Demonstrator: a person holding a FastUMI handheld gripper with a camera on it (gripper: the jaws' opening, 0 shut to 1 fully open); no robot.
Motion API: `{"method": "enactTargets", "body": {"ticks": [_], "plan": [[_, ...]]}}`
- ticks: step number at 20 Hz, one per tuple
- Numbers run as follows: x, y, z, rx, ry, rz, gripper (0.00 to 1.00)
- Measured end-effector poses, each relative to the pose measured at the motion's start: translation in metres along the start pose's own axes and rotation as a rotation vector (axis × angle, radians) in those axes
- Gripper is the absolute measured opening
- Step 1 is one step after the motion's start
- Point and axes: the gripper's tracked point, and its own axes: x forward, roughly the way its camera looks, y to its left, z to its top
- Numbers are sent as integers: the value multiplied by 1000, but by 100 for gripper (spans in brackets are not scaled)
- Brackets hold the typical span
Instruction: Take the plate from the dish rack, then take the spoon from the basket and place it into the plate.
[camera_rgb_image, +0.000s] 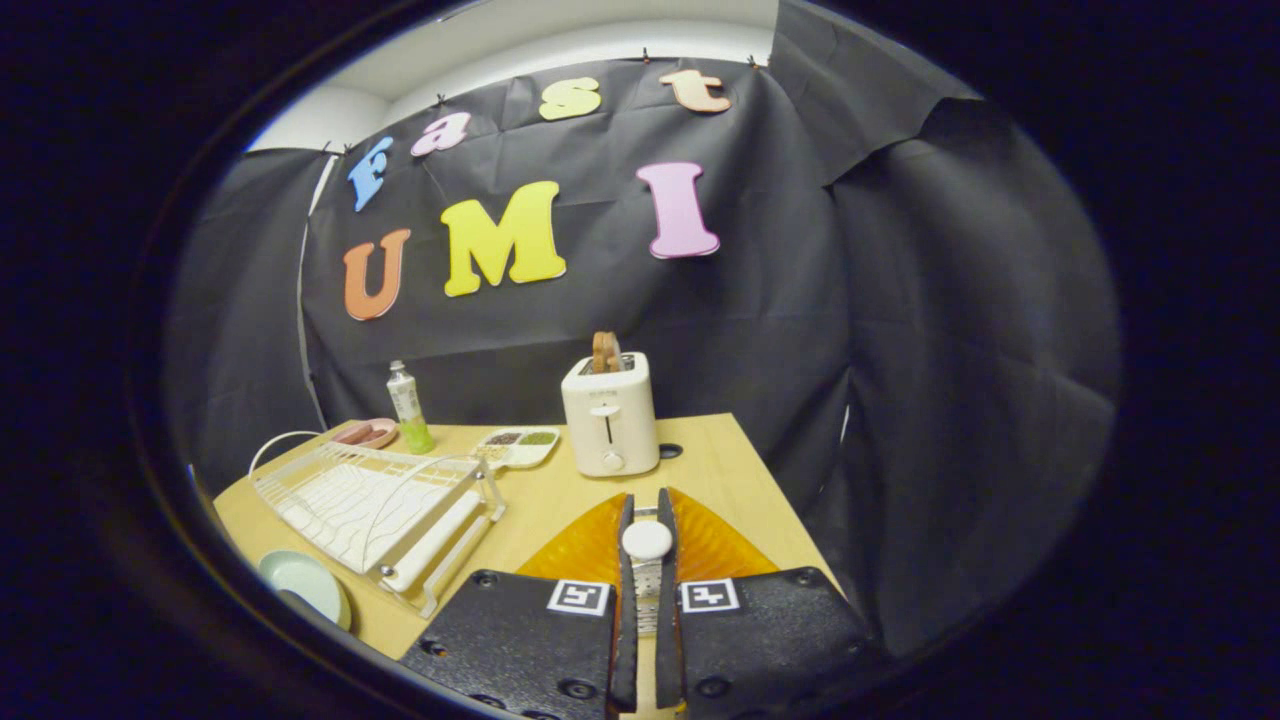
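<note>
The claw (647, 520) is clamped on the spoon (647, 541), bowl-end forward, lifted clear of the worktop (560, 500) for carrying. The plate (305, 585) lies flat beside the dish rack (380, 500) — ready to receive it.

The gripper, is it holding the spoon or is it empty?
Holding it. The gripper is shut on the spoon: both fingers press its sides, its round end between them, above the wooden table.
</note>
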Motion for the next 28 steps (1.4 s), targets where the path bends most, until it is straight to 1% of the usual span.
{"method": "enactTargets", "body": {"ticks": [2,4,7,9,11,13,16,18,21,23,24,28], "plan": [[-18,10,17,-1,-28,11,13],[-40,32,33,-22,-54,54,12],[-78,91,48,-56,-72,166,12],[-99,125,57,-122,-100,211,12],[-118,173,60,-189,-123,289,12],[-136,219,49,-247,-120,386,12],[-148,279,22,-334,-74,529,12],[-149,312,-7,-386,-24,622,12],[-152,348,-52,-426,79,748,13],[-149,363,-72,-435,141,804,12],[-140,367,-80,-436,165,822,12],[-132,383,-102,-402,241,890,13]]}}
